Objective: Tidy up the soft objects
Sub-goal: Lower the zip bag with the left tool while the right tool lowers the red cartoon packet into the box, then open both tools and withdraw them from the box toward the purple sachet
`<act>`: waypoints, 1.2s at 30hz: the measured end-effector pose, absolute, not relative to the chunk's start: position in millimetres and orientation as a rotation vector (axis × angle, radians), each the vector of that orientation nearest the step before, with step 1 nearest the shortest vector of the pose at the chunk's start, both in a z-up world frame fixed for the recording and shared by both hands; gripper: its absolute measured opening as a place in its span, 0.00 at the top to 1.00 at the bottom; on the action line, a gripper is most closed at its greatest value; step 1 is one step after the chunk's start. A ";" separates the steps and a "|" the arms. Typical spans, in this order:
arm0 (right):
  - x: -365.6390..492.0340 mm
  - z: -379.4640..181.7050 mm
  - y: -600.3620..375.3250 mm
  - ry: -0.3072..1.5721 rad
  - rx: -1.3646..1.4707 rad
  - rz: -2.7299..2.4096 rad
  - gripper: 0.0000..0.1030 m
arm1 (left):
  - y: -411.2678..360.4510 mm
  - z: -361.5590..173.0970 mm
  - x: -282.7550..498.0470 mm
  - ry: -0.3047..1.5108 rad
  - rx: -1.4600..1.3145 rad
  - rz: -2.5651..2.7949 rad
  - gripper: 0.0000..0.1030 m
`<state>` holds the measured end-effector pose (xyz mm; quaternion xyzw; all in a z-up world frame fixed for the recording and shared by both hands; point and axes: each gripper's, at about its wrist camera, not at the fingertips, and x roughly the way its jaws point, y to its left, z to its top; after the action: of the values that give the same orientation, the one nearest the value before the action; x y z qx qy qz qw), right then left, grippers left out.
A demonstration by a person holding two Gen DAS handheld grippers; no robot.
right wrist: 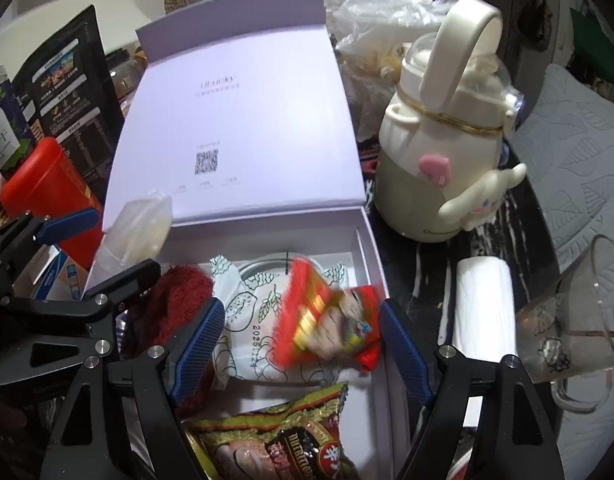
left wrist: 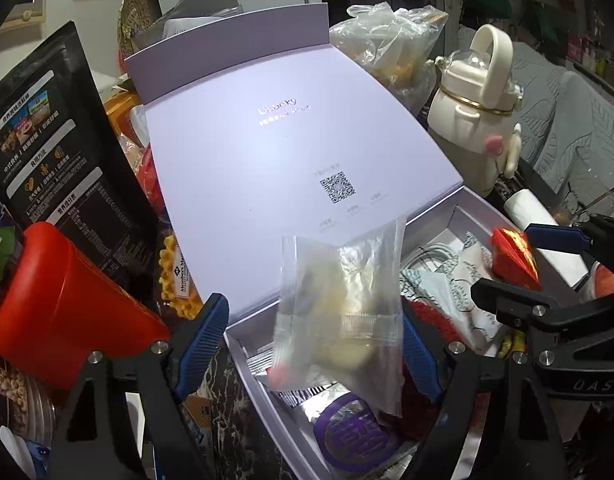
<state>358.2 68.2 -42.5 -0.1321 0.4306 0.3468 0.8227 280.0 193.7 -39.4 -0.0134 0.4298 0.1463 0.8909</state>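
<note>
Over the open box [right wrist: 371, 240]: left gripper [left wrist: 315, 344] standing wide, clear bag [left wrist: 339, 312] dropping between its jaws; right gripper [right wrist: 303, 344] likewise wide, red packet [right wrist: 327, 320] falling boxward. Risk: the bag is hanging near the box's edge and may be snagging or spilling outside.

We see a dark marbled tabletop [right wrist: 483, 240] carrying an open lilac box [right wrist: 367, 248], a cream rabbit bottle [right wrist: 439, 168], a white roll [right wrist: 483, 304], a glass cup [right wrist: 579, 320] and a red canister [left wrist: 63, 304].
</note>
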 end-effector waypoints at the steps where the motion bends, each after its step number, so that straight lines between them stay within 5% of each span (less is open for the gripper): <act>1: 356.2 -38.5 66.1 0.901 -0.281 0.735 0.22 | 193.5 -37.3 278.8 0.891 -0.034 0.300 0.21; 36: 218.0 132.5 -13.1 0.476 -0.187 0.687 0.22 | 137.7 126.7 150.3 0.553 0.012 0.263 0.20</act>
<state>218.0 -13.1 132.5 -0.0905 0.2306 0.3330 0.9098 150.3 137.7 126.7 0.0059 0.2722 0.1294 0.9535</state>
